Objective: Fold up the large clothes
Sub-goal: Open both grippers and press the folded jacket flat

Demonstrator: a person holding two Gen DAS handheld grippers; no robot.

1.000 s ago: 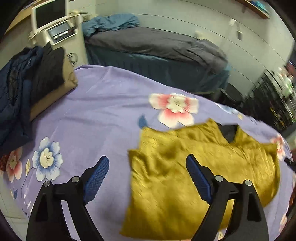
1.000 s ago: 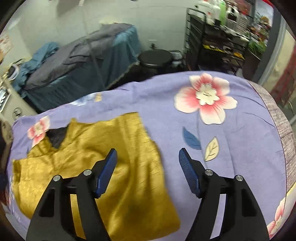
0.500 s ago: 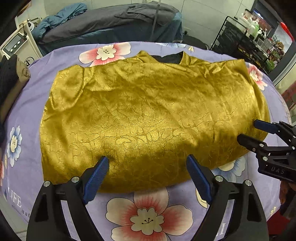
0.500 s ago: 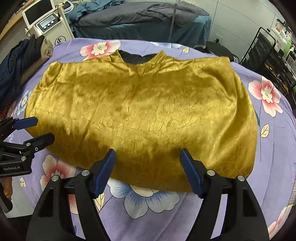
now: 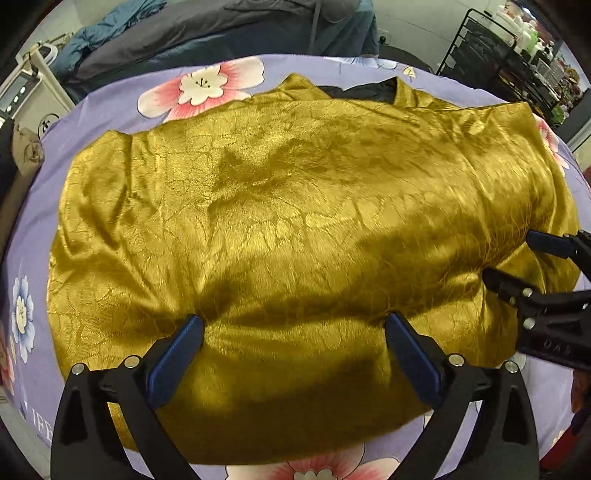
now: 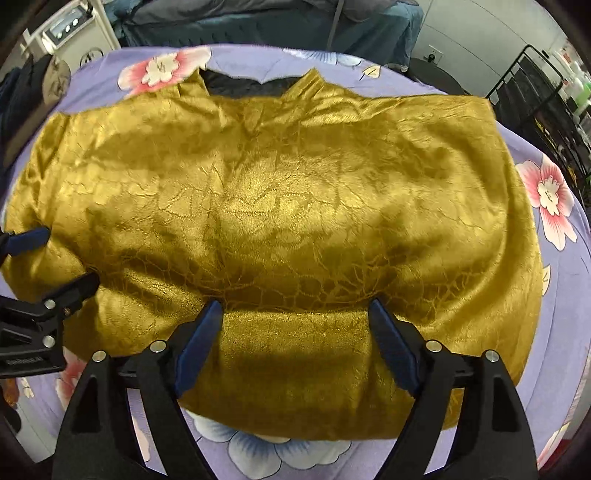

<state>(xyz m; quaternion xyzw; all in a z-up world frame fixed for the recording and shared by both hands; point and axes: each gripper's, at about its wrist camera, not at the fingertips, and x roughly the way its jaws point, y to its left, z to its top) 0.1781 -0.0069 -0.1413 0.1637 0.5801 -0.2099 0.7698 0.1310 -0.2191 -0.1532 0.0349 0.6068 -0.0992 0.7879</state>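
We see a gold top (image 5: 295, 229) spread flat across a lilac bedsheet (image 5: 110, 107) printed with pink, white and blue flowers. Its shiny, crackle-patterned cloth covers most of the sheet, with the neckline at the far edge, where a dark lining (image 5: 364, 90) shows, and the hem nearest to us.

Our left gripper (image 5: 293, 345) sits low over the near part of the top, its blue-padded fingers spread wide with gold cloth between them and nothing clamped. Our right gripper (image 6: 295, 332) is likewise spread wide over the near hem area, holding nothing. In the left view the right gripper (image 5: 515, 258) comes in from the right edge over the cloth, fingers apart; in the right view the left gripper (image 6: 55, 258) comes in from the left edge in the same way. We cannot tell whether the fingertips touch the cloth.

Beyond the sheet stands a second bed (image 5: 221, 33) under grey and dark teal covers, with a crumpled blue cloth (image 5: 107, 40) at its left end. A white machine with a screen (image 6: 70, 27) stands at the far left, a black wire rack (image 5: 509, 55) of bottles at the far right. A pile of dark and tan clothes (image 6: 40, 88) lies on the left of the sheet.
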